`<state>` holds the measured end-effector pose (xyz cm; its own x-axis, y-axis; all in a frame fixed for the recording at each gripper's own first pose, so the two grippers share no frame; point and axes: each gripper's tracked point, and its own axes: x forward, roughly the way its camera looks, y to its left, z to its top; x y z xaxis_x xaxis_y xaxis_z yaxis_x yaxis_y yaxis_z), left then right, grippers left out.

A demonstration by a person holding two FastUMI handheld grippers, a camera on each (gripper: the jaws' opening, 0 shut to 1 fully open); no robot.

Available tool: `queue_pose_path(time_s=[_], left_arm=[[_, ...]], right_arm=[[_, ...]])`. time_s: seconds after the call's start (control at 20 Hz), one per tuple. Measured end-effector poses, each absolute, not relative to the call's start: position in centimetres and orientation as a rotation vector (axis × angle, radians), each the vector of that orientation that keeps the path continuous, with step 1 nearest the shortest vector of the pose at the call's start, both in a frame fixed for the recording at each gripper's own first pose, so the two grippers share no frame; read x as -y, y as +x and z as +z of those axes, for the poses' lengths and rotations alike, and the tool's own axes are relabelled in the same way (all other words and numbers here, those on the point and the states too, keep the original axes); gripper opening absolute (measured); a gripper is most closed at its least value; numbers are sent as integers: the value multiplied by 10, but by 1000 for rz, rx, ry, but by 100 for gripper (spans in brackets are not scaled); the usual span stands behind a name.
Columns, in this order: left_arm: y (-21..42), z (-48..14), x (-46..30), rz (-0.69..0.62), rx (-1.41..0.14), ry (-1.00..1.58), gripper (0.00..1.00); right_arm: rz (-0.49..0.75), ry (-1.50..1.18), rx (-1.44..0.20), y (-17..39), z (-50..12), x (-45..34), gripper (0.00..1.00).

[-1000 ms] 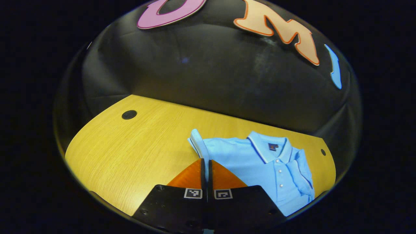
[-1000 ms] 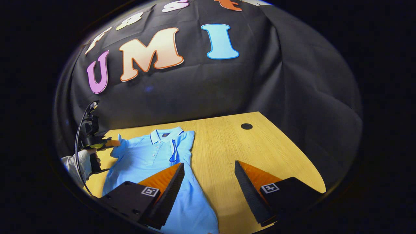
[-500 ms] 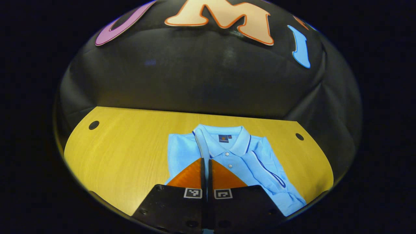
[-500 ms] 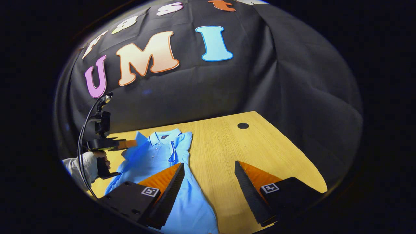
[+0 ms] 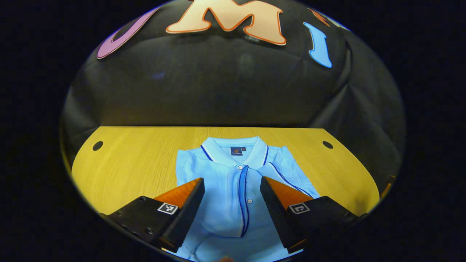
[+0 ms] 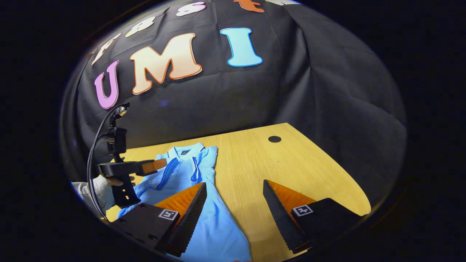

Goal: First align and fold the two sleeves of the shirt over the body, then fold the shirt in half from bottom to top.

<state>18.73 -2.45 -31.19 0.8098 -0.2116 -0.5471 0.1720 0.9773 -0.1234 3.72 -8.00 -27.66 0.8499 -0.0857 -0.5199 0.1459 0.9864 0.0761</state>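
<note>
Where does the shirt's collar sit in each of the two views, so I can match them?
Left gripper view: the collar lies at centre, just above the open left gripper, at the shirt's far end.
Right gripper view: the collar lies left of centre, above the open right gripper.
Shared landmark: the dark round hole in the wooden table.

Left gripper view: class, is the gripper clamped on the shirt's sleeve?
No, the left gripper stands open above the shirt, with both sleeves lying folded on the body.

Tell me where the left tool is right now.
In the right gripper view, the left tool hovers open at far left above the shirt, near its collar.
</note>
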Motion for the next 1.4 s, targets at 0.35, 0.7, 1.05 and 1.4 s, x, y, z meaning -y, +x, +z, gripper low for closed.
queue_pose_path(time_s=[0.35, 0.7, 1.05, 1.4], left_arm=[[115, -262, -6, -182, -524, -72, 96], [16, -227, -36, -115, -486, -27, 95], [-82, -244, -44, -130, -566, -20, 96], [-156, -300, -43, -148, -701, 1, 96]], right_arm=[[-58, 101, -491, 27, -262, 55, 93], [24, 68, -477, -29, -248, 46, 98], [49, 14, -540, -96, -268, 57, 93], [73, -35, -647, -151, -310, 56, 98]])
